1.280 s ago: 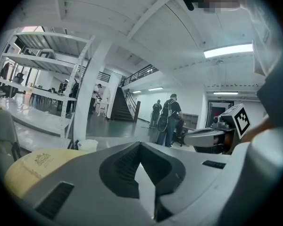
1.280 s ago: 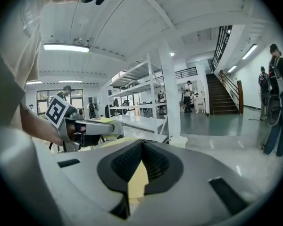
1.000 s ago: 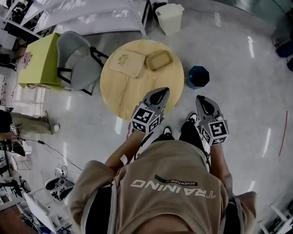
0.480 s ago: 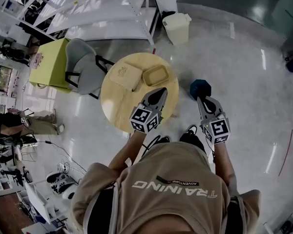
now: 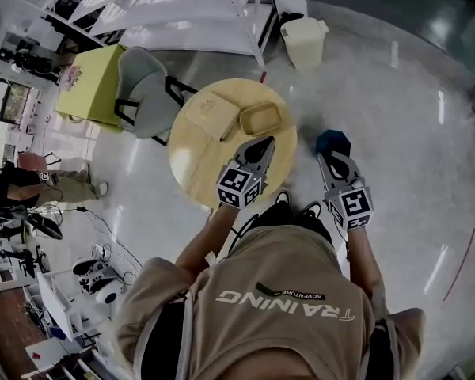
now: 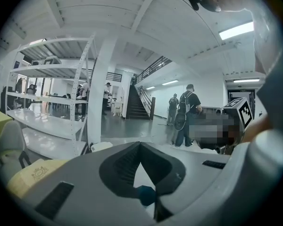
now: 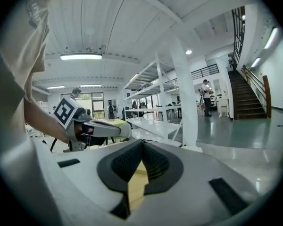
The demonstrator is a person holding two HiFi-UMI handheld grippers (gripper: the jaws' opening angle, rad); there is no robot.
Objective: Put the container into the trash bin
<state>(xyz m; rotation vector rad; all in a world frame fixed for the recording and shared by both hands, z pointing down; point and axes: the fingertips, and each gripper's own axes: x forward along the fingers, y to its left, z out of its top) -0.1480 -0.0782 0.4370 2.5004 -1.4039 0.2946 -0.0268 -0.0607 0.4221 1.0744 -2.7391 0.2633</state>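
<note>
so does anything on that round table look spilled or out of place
Nothing stands out. The container sits upright on the round table beside a flat tan square piece, with nothing spilled. The blue trash bin stands on the floor next to the table.

Light wood tone on the round table (image 5: 196, 167), tan on the container (image 5: 260, 119), dark blue on the trash bin (image 5: 333, 139). Grey on the left gripper (image 5: 265, 143) and right gripper (image 5: 327, 159), black-and-white square markers on their cubes (image 5: 240, 185). Yellow-green on the side table (image 5: 91, 85).
</note>
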